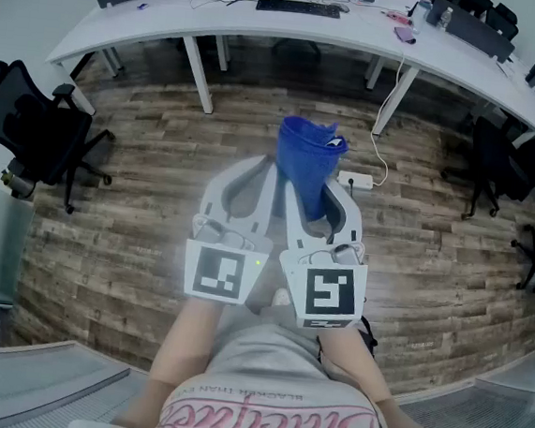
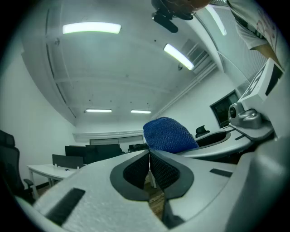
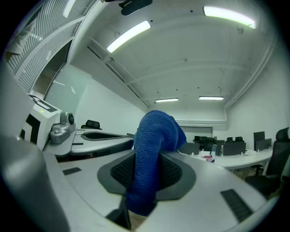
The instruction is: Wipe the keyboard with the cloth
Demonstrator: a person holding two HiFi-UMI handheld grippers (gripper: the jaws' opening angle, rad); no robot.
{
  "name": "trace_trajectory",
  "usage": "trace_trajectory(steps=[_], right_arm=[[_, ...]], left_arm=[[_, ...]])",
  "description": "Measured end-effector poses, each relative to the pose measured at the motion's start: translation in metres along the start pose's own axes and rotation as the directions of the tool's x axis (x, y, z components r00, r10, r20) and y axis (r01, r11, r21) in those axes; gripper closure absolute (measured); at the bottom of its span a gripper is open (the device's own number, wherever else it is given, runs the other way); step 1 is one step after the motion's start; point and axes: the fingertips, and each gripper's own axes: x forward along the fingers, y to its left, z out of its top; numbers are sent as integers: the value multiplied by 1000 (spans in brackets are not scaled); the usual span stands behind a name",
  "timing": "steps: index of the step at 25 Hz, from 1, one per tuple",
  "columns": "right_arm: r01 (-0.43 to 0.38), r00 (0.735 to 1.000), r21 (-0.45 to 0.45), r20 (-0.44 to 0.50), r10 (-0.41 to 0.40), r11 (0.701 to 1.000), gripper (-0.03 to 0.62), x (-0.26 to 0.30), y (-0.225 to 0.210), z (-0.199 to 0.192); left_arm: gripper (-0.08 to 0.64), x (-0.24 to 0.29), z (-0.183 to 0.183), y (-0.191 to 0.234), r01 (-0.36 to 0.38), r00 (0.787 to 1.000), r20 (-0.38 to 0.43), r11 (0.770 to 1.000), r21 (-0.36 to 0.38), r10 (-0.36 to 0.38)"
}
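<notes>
— Where is the soft blue knitted cloth (image 3: 154,136)?
— Pinched between the fingers of the right gripper (image 3: 146,170), bunched above them. It looks limp and light, so a thick fold gives the best hold.
— And the left gripper (image 2: 149,156)?
— Its fingers are pressed together on nothing. The flat black keyboard (image 1: 299,7) lies on the curved white table (image 1: 266,31), well apart.

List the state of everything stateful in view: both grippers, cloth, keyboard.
left gripper: jaws together, nothing between them.
right gripper: shut on the cloth.
cloth: bunched, clamped between the right gripper's jaws, its free end sticking out past them.
keyboard: flat on the far white desk, untouched, well apart from both grippers.
</notes>
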Motion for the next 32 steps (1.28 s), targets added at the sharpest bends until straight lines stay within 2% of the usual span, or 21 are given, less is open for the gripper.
trace_trajectory(steps=[6,11,16,23,32], right_arm=[[-13,1000,-5,1,13,1000,495,0,0,3],[-19,1000,-8,4,19,1000,495,0,-22,1],[-42,999,11,-2,42,999,495,12,-36,-10],[-58,998,16,-13,58,998,495,46,-49,-19],[-18,1000,30,-6,18,999,495,128,-86,-20]], left_arm=[[554,5,4,3,-17,1000,15,1000,-17,17],[554,18,9,-7,-41,998,40,999,-9,41],[554,28,-5,-11,-62,998,19,998,-6,62],[554,61,-20,13,-84,996,-4,996,-27,84],[554,137,-33,59,-56,998,7,998,-11,56]])
